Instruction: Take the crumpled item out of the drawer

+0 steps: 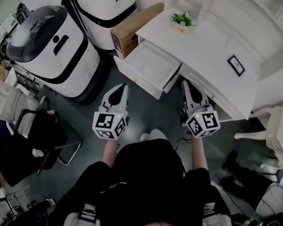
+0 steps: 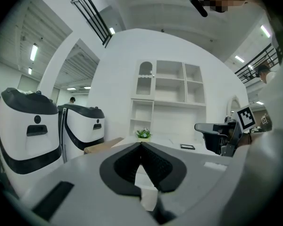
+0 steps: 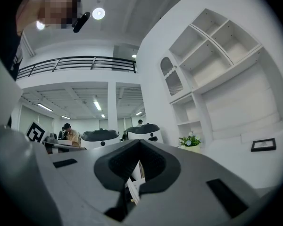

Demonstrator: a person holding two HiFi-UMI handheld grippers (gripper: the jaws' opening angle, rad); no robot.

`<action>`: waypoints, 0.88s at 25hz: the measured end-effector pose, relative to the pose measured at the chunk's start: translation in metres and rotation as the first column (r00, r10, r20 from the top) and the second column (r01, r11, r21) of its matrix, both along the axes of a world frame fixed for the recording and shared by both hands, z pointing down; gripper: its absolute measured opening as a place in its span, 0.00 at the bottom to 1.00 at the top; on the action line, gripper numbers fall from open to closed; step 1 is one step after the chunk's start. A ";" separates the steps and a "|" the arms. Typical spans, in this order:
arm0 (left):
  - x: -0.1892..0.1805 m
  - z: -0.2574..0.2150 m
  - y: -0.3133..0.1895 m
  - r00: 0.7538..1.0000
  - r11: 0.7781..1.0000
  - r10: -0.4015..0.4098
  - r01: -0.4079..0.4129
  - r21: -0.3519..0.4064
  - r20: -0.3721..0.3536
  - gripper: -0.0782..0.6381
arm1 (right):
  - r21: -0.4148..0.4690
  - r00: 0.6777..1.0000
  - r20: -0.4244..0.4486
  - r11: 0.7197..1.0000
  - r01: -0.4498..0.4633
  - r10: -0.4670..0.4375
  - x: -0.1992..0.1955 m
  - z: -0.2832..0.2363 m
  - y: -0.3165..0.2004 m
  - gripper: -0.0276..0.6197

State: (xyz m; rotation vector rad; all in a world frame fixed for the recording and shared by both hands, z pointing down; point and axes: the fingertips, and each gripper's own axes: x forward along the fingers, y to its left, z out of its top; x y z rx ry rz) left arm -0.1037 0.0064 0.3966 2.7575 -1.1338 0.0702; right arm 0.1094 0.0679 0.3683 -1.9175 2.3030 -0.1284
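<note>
Person stood facing a white desk (image 1: 212,46), one gripper in each hand, both held level and pointing at the desk front.

Left gripper (image 1: 122,89) was closed. In the left gripper view its jaw tips met (image 2: 141,145) with nothing clamped between them. Its tip was near the front edge of the open drawer (image 1: 148,66), not touching it.

Right gripper (image 1: 187,86) was closed too. The right gripper view showed the tips together (image 3: 139,142) and empty. It sat close to the desk front, right of the drawer. Marker cubes (image 1: 109,125) (image 1: 203,123) sat at the back of each gripper.

The drawer was pulled out from the left part of the desk. Its inside read as plain white from the head view. Crumpled item: could not be made out in any view, so its place cannot be told.

On the desk top: a small potted plant (image 1: 182,20) near the back, and a dark picture frame (image 1: 236,65) lying flat toward the right. A cardboard box (image 1: 134,27) stood against the desk's left end, just behind the drawer. A white shelf unit (image 2: 170,88) rose behind the desk.

Left of the desk stood two large white-and-black machines (image 1: 52,48) (image 1: 101,8), side by side. A black chair (image 1: 33,140) was on the floor to the person's left, well apart from the desk.
</note>
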 end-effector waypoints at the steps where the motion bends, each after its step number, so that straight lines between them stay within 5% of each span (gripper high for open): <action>1: 0.002 0.002 -0.004 1.000 1.000 0.002 -0.002 -0.003 0.002 0.11 | -0.007 1.000 -0.002 1.000 0.001 -0.001 0.001 0.002 -0.004 0.03; 22: 0.057 0.065 -0.141 0.996 0.983 -0.073 0.079 -0.166 0.043 0.11 | -0.158 0.990 0.061 0.978 0.135 -0.127 0.049 0.062 -0.171 0.03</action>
